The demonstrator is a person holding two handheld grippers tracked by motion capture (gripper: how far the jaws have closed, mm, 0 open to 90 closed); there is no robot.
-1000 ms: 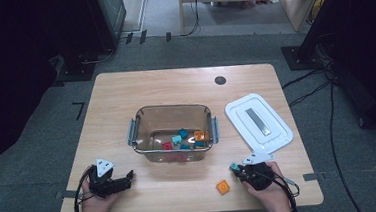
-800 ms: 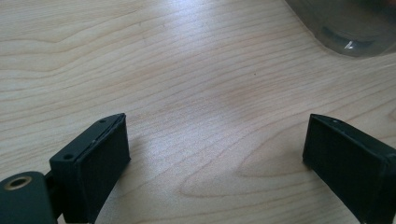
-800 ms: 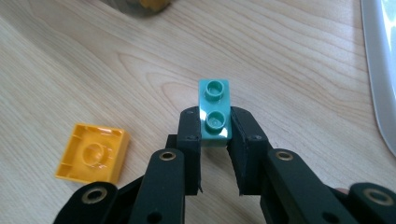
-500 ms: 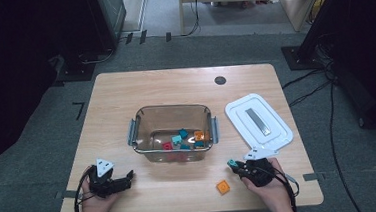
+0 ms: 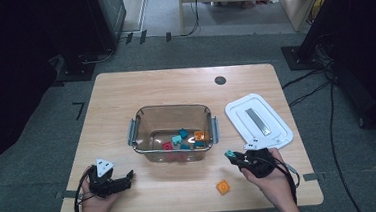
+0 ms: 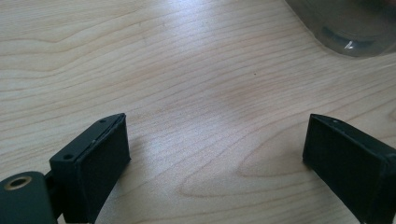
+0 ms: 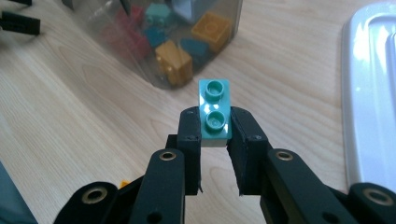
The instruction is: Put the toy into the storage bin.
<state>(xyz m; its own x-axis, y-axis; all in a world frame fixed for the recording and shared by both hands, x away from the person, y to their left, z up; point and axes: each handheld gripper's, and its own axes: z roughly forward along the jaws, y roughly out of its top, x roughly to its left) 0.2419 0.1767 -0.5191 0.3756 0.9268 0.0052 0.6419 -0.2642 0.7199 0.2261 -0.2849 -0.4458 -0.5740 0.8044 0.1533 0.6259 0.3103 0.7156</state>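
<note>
High view: right gripper sits near the front right of the table, fingers pinched on a small teal brick that pokes out toward the clear plastic tub. Tub stands mid-table and holds a scatter of teal, red and orange bricks. White lid lies flat to the tub's right, just beyond the right gripper. One loose orange brick rests on the table near the front edge, just beside the right hand. Left gripper lies low at the front left, well apart from the tub, fingers pointing right across the table. Left gripper view: left gripper fingers spread wide, nothing between them, bare wood grain below; a rounded corner of the tub shows at the top right. Right gripper view: right gripper fingers close together, clamped on the two sides of the teal brick; brick sits studs up, two studs visible, its far half sticking out past the fingertips. Brick is clear of the table surface, held just short of the tub. Inside the tub wall, orange, red and teal bricks show blurred. Edge of the lid runs down the right side.
</note>
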